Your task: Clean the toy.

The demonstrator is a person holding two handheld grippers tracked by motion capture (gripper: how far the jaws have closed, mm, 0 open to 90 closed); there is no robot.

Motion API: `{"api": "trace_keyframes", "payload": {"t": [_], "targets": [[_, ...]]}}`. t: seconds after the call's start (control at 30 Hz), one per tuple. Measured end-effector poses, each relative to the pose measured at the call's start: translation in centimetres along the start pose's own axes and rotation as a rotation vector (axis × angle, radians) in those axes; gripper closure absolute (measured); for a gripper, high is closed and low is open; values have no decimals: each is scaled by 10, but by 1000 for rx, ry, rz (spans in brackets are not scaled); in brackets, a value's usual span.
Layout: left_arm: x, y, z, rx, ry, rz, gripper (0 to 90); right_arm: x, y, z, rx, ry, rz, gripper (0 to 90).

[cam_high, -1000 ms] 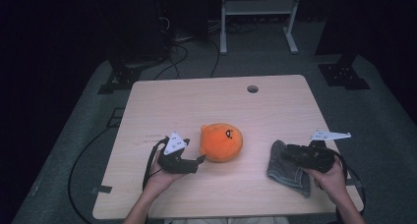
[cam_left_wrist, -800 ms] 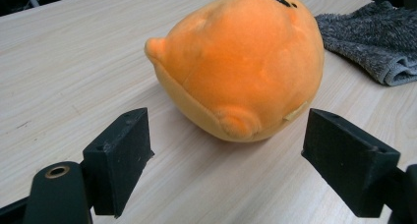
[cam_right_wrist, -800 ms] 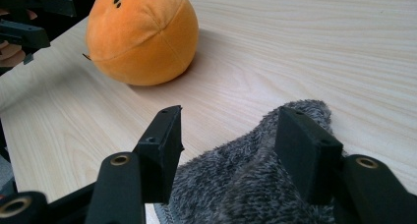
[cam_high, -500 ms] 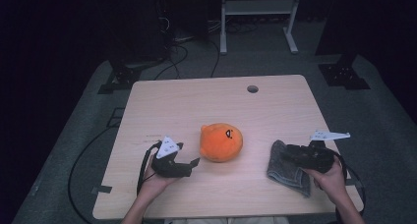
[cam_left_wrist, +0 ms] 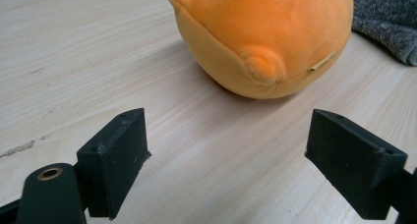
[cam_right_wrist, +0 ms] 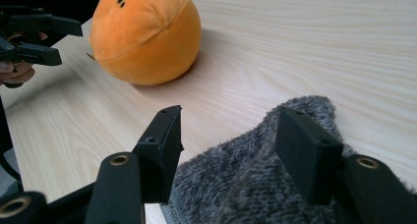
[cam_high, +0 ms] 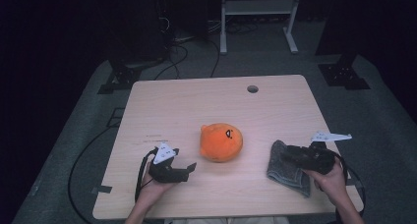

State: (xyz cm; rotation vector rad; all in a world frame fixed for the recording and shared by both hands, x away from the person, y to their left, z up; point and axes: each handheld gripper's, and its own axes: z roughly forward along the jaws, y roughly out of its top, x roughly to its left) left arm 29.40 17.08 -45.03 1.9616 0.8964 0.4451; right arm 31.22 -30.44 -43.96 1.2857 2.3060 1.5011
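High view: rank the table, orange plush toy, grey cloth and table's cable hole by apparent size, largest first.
1. table
2. orange plush toy
3. grey cloth, close to the toy and partly covered
4. cable hole

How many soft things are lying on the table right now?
2: an orange plush toy near the table's middle, and a grey fuzzy cloth to its right, near the front edge, under the right tool. Nothing seems hidden.

Round orange plush [cam_high: 221, 142] mid-table – grey fuzzy cloth [cam_high: 287, 168] lying crumpled nearby.

grey cloth [cam_left_wrist: 388, 22] — cut off by frame edge
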Motion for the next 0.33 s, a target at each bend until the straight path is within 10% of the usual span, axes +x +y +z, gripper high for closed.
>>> {"api": "trace_keyframes", "payload": {"t": [0.33], "targets": [[-1,-6,6,11,23,-4,127,1,-7,4,7,15,4,418]]}}
